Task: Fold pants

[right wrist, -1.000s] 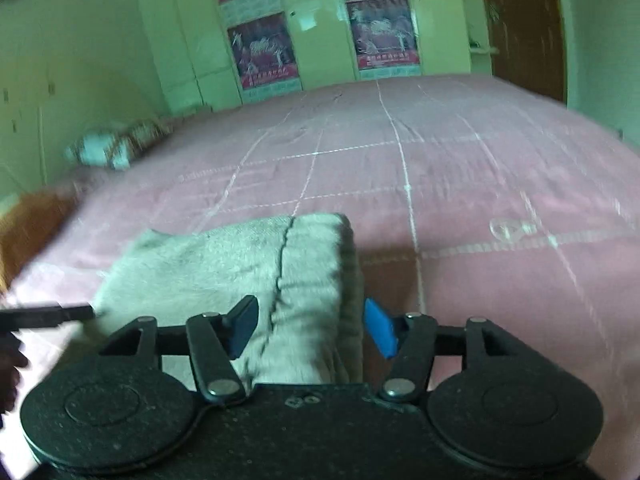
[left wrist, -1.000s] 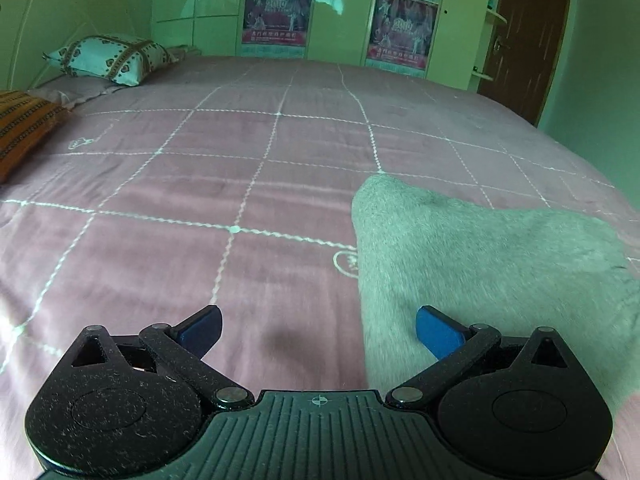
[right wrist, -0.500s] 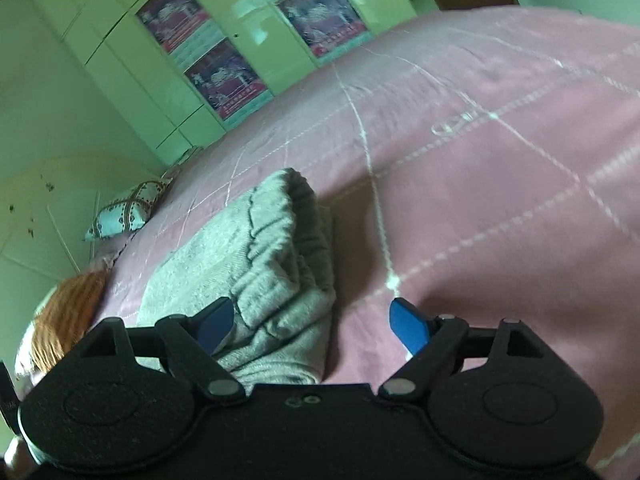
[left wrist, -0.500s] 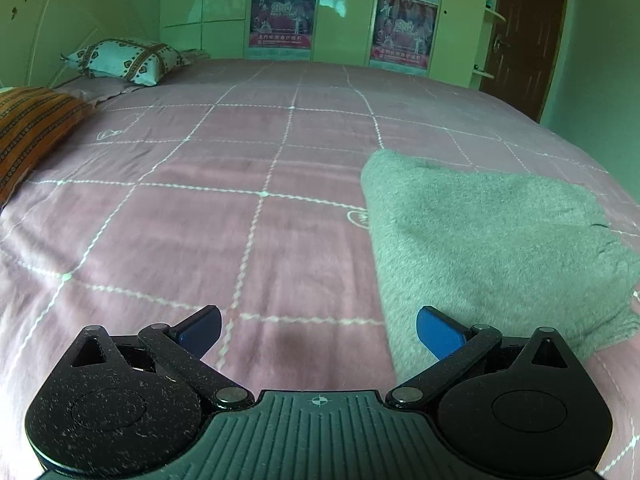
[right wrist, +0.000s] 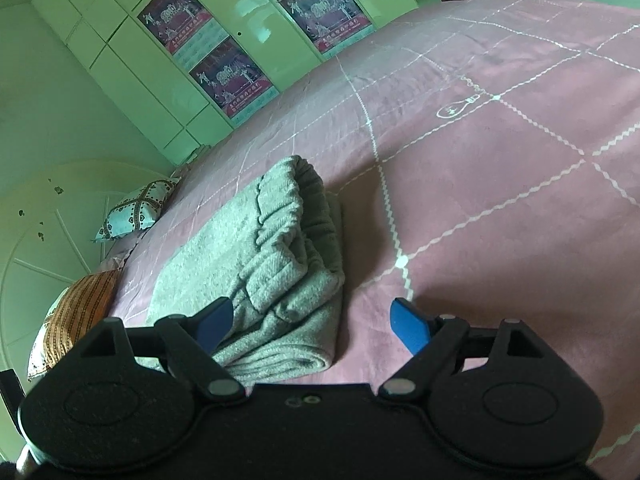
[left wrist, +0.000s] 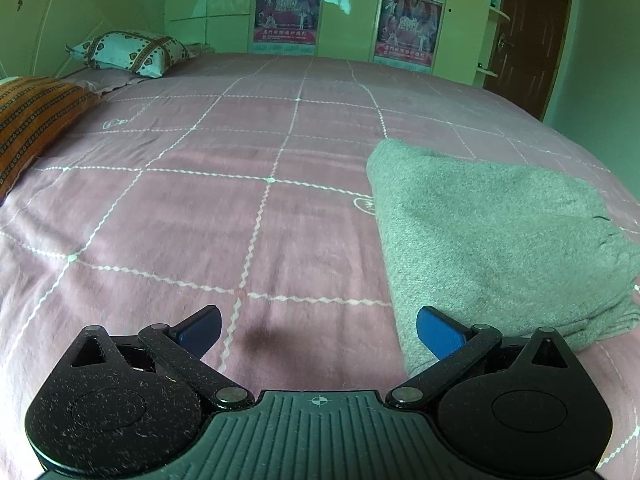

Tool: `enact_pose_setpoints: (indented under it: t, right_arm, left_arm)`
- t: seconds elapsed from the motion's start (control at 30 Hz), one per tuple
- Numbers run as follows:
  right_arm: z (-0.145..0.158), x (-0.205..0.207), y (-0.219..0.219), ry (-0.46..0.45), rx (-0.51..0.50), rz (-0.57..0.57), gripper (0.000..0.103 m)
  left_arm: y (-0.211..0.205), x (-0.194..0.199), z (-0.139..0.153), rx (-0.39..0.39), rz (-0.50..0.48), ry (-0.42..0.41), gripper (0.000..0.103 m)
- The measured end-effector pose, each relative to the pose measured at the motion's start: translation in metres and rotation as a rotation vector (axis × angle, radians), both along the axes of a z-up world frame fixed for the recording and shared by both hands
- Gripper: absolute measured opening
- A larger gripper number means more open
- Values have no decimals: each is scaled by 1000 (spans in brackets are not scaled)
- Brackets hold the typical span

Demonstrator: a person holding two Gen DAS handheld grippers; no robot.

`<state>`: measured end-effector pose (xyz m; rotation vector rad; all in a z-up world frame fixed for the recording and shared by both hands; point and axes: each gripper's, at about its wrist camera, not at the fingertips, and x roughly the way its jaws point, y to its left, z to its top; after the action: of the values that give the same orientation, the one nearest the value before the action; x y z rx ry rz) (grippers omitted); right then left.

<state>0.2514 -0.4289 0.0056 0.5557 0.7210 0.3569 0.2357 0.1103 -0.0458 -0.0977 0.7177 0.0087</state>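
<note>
The grey pants (right wrist: 256,264) lie folded in a thick bundle on the pink bed (left wrist: 240,208), waistband gathered on top at the bundle's right end. In the left wrist view the pants (left wrist: 500,240) sit to the right, with the left gripper (left wrist: 318,330) over bare bedspread, its jaws wide open and empty. The right gripper (right wrist: 308,320) hangs at the near end of the bundle, jaws spread wide; the left blue pad is close above the cloth but nothing is pinched.

Risk from here: the stacked layers look loose and puffy, so a pad brushing the near corner as the hand pulls away could drag the top layer and slide the fold open. The waistband edge also bulges and may spring back up.

A second ago the right jaws stood narrower around the bundle's edge; they have since widened and the view has rolled. The left view has drawn back, showing more of the pants
</note>
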Motion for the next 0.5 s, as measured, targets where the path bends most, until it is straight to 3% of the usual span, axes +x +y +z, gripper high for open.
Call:
enact_pose_setpoints:
  t: [0.13, 0.23, 0.33, 0.5]
  right_arm:
    - [4, 6, -2, -7, 22, -6, 79]
    - [7, 23, -7, 9, 67, -2, 85]
    - [1, 41, -11, 25, 135, -20, 83]
    - [-17, 60, -17, 77, 242, -20, 80]
  left_arm:
    - [4, 7, 5, -46, -16, -12, 103]
    - [13, 23, 6, -228, -77, -19, 103]
    - [18, 46, -4, -387, -104, 21, 103]
    - [11, 67, -21, -446, -128, 76, 102]
